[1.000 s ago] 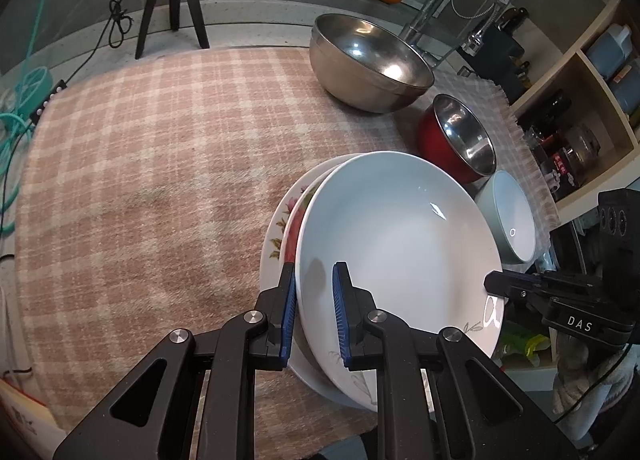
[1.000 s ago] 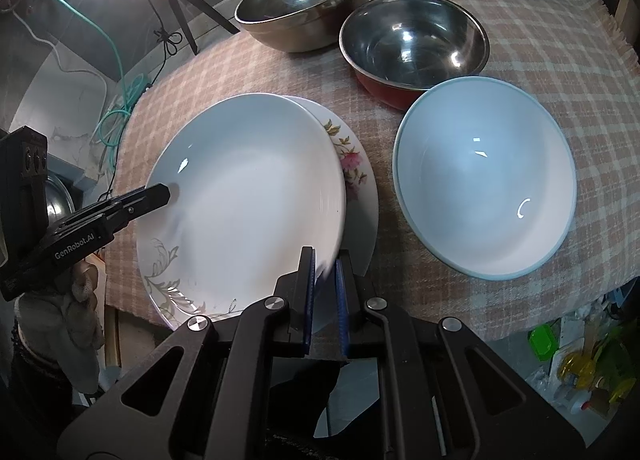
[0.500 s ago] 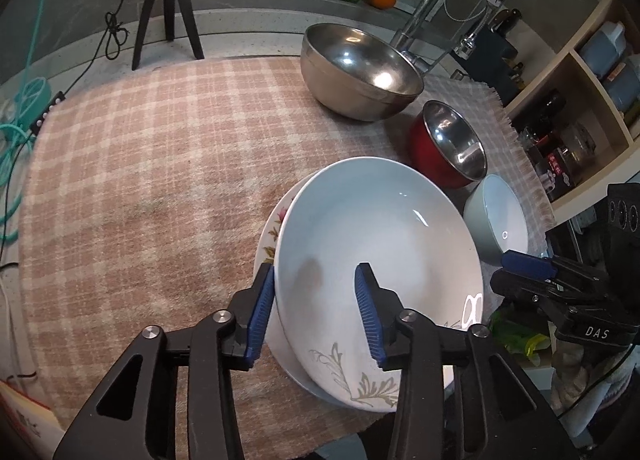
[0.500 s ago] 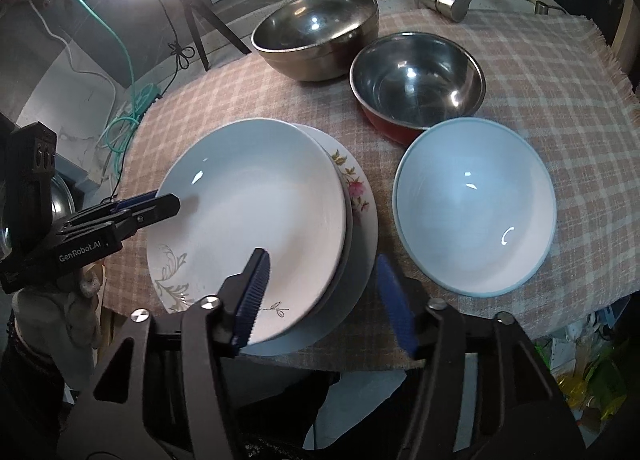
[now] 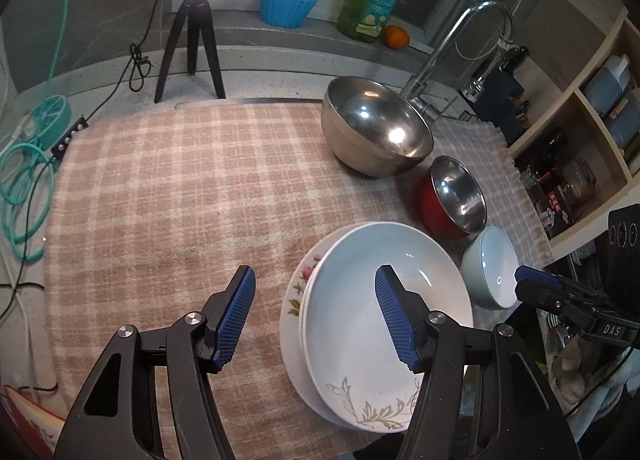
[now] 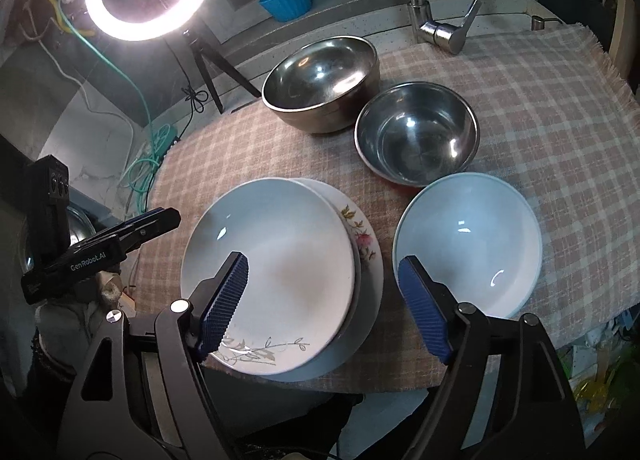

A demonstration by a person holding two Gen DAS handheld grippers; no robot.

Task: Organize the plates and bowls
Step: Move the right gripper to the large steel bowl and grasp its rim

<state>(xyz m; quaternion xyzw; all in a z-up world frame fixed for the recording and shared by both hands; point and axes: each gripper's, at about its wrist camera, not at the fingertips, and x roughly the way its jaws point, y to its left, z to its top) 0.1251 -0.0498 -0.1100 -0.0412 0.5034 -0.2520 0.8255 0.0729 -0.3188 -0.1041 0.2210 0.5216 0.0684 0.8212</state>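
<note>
**Plates stacked, bowls not yet nested**

The white plate (image 6: 276, 260), with a grey leaf pattern at its near rim, is seen lying on top of the floral plate (image 6: 362, 244). The two are stacked at the front edge of the worktop, a little off-centre, so that the flowered rim is shown on one side only. This part of the task is judged to be done, although the upper plate could be centred better.

Three bowls are left standing apart. The pale blue bowl (image 6: 468, 244) is placed just beside the plates, also near the front edge. Behind it the red bowl (image 5: 452, 199), steel inside, is found touching or almost touching its rim; which of the two cannot be told. The large steel bowl (image 6: 320, 83) is set further back, near the tap (image 6: 436, 27). No bowl is placed inside another, so the nesting is judged to be the remaining work, probably from the smallest into the largest.

The left gripper (image 5: 316, 316) is held above the plates with its jaws spread wide and nothing between them. The right gripper (image 6: 322, 300) is released too and holds nothing; its jaws stand over the gap between the plates and the pale blue bowl.

All is carried by the checked cloth (image 5: 180, 179) on the worktop.
</note>
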